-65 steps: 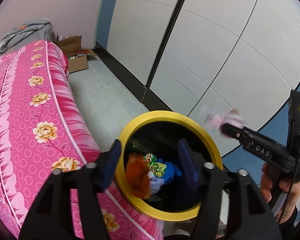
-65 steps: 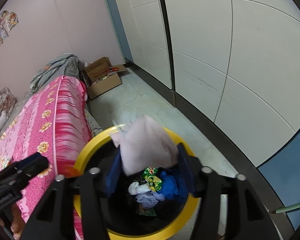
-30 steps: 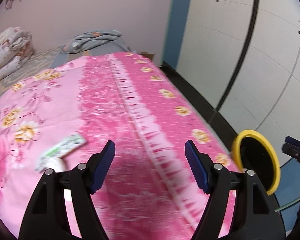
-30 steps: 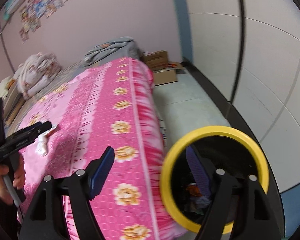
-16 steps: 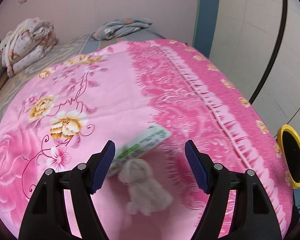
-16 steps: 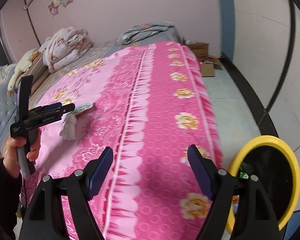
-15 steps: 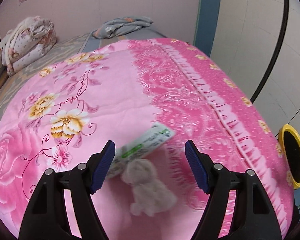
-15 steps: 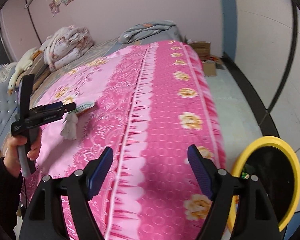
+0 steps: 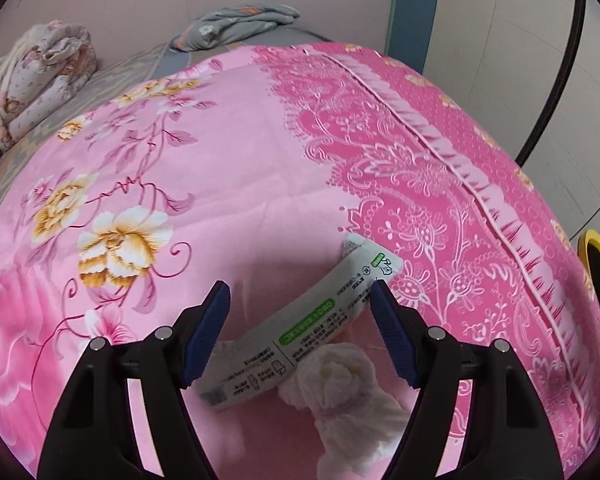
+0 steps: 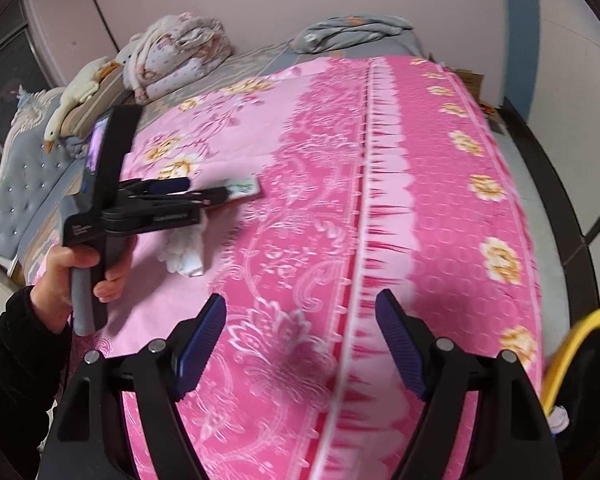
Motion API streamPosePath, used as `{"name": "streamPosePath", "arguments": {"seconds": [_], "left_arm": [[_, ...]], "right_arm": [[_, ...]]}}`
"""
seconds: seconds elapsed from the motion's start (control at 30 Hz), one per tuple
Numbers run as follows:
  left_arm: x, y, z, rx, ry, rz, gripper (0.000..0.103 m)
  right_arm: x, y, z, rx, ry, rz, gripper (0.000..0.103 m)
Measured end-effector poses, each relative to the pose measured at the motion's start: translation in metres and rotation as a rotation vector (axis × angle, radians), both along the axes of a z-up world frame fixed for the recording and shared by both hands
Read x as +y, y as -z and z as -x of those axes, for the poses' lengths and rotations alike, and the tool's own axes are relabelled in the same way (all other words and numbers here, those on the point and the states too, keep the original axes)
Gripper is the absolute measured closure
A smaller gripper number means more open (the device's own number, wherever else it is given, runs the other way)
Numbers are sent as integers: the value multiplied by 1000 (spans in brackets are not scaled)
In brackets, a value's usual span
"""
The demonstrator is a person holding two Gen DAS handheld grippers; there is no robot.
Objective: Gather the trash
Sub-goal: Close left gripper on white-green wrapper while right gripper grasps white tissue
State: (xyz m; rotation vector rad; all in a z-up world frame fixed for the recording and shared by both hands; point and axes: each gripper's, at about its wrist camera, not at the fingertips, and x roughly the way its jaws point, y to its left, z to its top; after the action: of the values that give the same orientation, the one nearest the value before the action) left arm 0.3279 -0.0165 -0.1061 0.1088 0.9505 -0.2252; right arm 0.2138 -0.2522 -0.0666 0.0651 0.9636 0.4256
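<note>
Broadly, a bed (image 9: 260,168) under a pink flowered cover fills both views. A folded quilt (image 10: 180,52) and a grey blanket (image 10: 352,34) lie at its far end. Off the bed's right edge stands the yellow-rimmed bin (image 10: 580,364), with scraps showing inside it.

Next in size, the left gripper (image 9: 300,320) hangs over the trash, its fingers (image 9: 206,336) spread wide and holding nothing. From the right wrist view a hand (image 10: 80,272) in a dark sleeve grips its handle. The right gripper (image 10: 300,340) hovers over bare cover near the bed's edge, fingers (image 10: 400,344) likewise wide apart and empty.

Smallest, the trash: a white wrapper (image 9: 300,328) with green print lies flat on the cover between the left fingers, not pressed by either. A crumpled tissue (image 9: 348,392) lies against the wrapper's near edge, just below the finger gap.
</note>
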Motion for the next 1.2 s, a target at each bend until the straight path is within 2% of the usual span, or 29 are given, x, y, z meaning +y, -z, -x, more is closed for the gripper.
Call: {"name": "streamPosePath", "arguments": {"seconds": [0.2, 0.27, 0.33, 0.43, 0.7, 0.83, 1.07, 1.2], "left_arm": [[2, 11, -11, 9, 11, 10, 37], [5, 13, -14, 8, 14, 10, 45], [10, 15, -18, 17, 8, 12, 60], [22, 16, -24, 28, 0, 58, 67], [48, 15, -26, 19, -10, 117, 75], [63, 18, -28, 31, -23, 194, 77], [74, 27, -28, 33, -32, 270, 78], [83, 29, -31, 48, -46, 337, 80]], "right_arm": [[39, 15, -13, 20, -62, 10, 29], [53, 20, -18, 29, -86, 19, 29], [66, 24, -23, 34, -105, 26, 29], [83, 30, -30, 36, -130, 35, 29], [115, 41, -56, 16, -161, 71, 29], [124, 45, -72, -9, -171, 84, 29], [128, 54, -95, 34, -190, 4, 30], [131, 53, -97, 36, -210, -37, 37]]}}
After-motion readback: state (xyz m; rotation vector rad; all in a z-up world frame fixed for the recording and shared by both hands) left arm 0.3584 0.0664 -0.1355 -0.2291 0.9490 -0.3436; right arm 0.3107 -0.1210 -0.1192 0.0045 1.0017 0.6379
